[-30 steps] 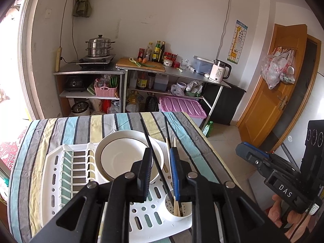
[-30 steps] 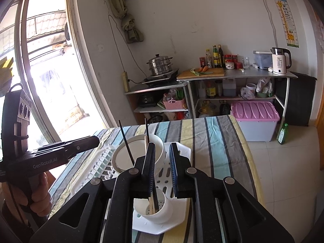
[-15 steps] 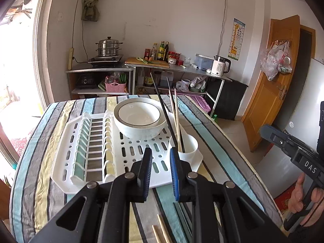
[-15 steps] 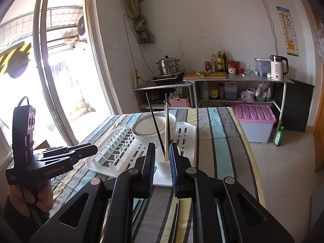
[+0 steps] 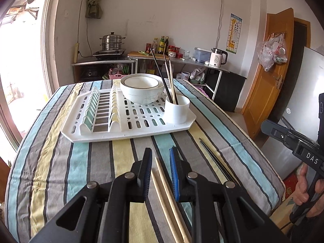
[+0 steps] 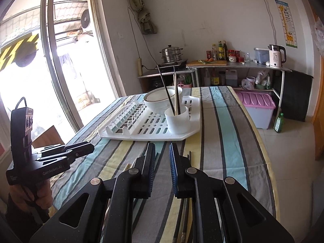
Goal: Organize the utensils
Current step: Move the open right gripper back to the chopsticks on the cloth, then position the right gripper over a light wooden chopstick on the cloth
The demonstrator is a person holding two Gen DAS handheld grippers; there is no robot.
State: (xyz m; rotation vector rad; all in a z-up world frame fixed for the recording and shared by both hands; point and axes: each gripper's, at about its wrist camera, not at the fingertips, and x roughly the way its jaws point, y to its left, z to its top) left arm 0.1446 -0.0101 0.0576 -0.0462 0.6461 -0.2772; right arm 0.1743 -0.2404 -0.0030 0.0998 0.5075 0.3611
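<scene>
A white drying rack (image 5: 125, 129) on the striped cloth carries a white bowl (image 5: 141, 89) and a white cup (image 5: 177, 111) with black and wooden chopsticks standing in it. Two wooden chopsticks (image 5: 162, 182) lie on the cloth right under my left gripper (image 5: 160, 148), whose jaws stand narrowly apart and grip nothing. A black pair (image 5: 214, 160) lies further right. In the right wrist view the cup (image 6: 178, 121) is straight ahead. My right gripper (image 6: 162, 145) hangs over the cloth with the same narrow, empty gap. A black chopstick (image 6: 190, 156) lies just right of it.
The left gripper (image 6: 89, 147) shows at the left of the right wrist view, held by a hand. The table's right edge drops to a tiled floor with a pink-lidded bin (image 6: 257, 101) and a green bottle (image 6: 278, 121). Kitchen shelves line the far wall, and a wooden door (image 5: 269, 70) stands at the right.
Both grippers have drawn back from over the rack toward the near end of the table and sunk lower. Loose chopsticks on the cloth have come into view. The jaw gaps look unchanged.
</scene>
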